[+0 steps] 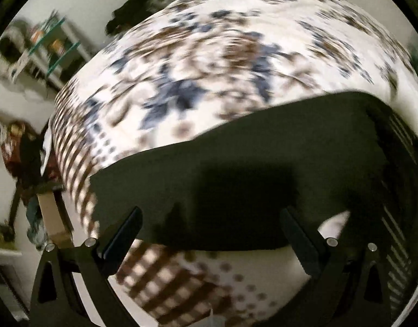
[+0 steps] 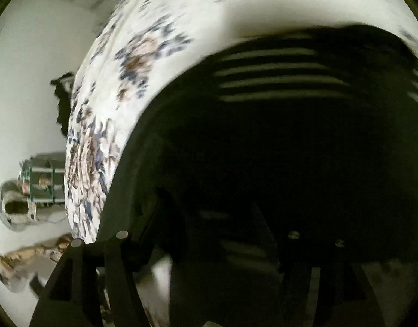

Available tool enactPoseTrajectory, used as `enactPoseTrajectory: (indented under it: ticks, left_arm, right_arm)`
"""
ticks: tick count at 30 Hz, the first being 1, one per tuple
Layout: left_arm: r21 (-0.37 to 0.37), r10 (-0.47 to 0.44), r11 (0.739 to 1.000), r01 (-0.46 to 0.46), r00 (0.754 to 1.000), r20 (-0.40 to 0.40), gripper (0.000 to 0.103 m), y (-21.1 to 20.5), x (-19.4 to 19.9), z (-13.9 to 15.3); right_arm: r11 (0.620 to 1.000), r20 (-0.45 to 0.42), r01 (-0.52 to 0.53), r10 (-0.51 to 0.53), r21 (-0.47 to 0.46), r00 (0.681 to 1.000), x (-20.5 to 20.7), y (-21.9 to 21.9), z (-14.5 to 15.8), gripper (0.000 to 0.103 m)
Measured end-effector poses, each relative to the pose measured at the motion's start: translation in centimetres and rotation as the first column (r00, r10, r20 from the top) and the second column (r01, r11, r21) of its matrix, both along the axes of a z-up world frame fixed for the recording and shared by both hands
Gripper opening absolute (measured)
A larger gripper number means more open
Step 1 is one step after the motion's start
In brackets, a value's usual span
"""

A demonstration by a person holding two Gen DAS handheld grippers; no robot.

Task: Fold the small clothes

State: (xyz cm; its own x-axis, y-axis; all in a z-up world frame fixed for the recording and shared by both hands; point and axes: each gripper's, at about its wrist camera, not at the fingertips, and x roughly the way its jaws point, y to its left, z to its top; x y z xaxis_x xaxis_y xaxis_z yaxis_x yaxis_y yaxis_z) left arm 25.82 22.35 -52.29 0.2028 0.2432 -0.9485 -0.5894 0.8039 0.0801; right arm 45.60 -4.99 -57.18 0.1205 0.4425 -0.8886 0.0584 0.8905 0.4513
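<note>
A dark garment [image 1: 263,169] with light stripes at its right side lies on a floral bedspread [image 1: 209,54]. In the left wrist view my left gripper [image 1: 211,234] is open, its two black fingers [image 1: 121,234] spread wide over the garment's near edge. In the right wrist view the same dark striped garment [image 2: 277,136] fills most of the frame. My right gripper [image 2: 219,231] is dark and blurred against the cloth; I cannot tell how its jaws stand.
The bedspread [image 2: 132,62] is white with blue and brown flowers and a checked border. A shelf unit [image 1: 53,46] with items stands against the wall at the left. A dark object [image 1: 135,5] lies at the bed's far edge. Both views are motion-blurred.
</note>
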Motion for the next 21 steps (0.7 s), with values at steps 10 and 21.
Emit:
enactPoseTrajectory:
  ticks: [10,21]
  left_arm:
    - [-0.24,0.426,0.876,-0.419,0.904,-0.026,0.103,11.7,-10.6,-5.1]
    - [-0.175,0.431,0.893,-0.415,0.9,0.067,0.004,13.8,-9.2,-5.8]
  right_arm:
    - [0.944,-0.076,0.27,-0.288,-0.192,0.955,-8.4,-7.5,-2.6,0.075]
    - [0.945,-0.028,0.15,-0.165,-0.292,0.986,-9.3,-0.1,-3.8,0.075]
